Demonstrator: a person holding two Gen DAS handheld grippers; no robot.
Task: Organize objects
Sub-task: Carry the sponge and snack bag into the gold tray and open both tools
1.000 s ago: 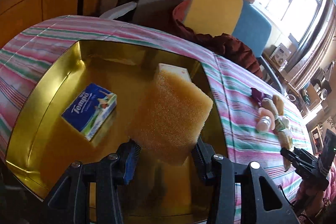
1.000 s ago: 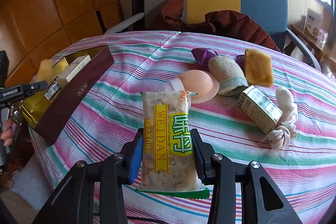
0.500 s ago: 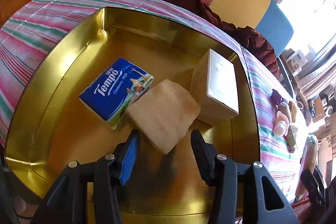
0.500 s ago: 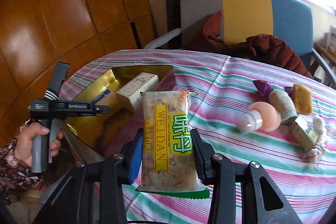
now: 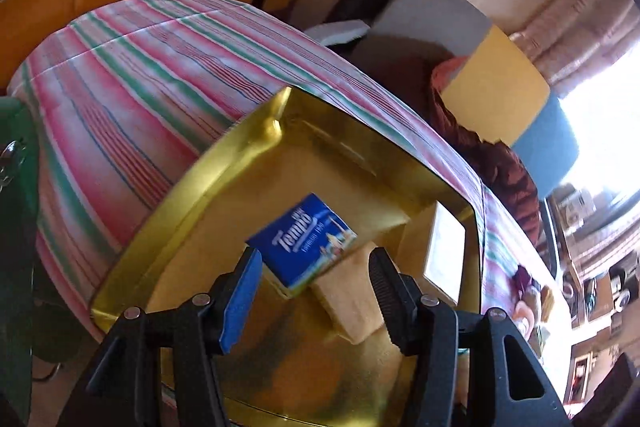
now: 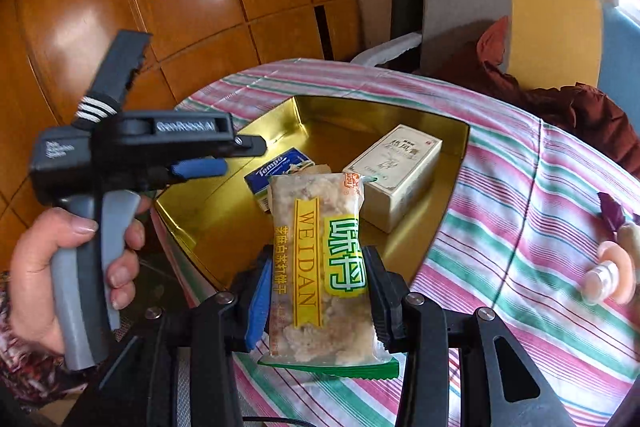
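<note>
Gripping the cracker packet [image 6: 320,267] across its lower half, the right claw [image 6: 318,301] holds it lengthwise along the fingers, green sealed end toward the camera and the far end pointing out over the gold tin [image 6: 416,243]. The packet hangs above the tin's near corner, clear of the striped bench [image 6: 520,187]. Inside the tin, a blue Tempo tissue pack [image 5: 304,243] lies flat with its long axis slanting toward the far left wall, a tan sponge [image 5: 352,291] lies touching its near right side, and a cream box [image 6: 394,175] lies on its side further right, its length running toward the tin's far right corner. The left claw [image 5: 314,291] is spread open and empty, hovering above the sponge and tissue pack.
</note>
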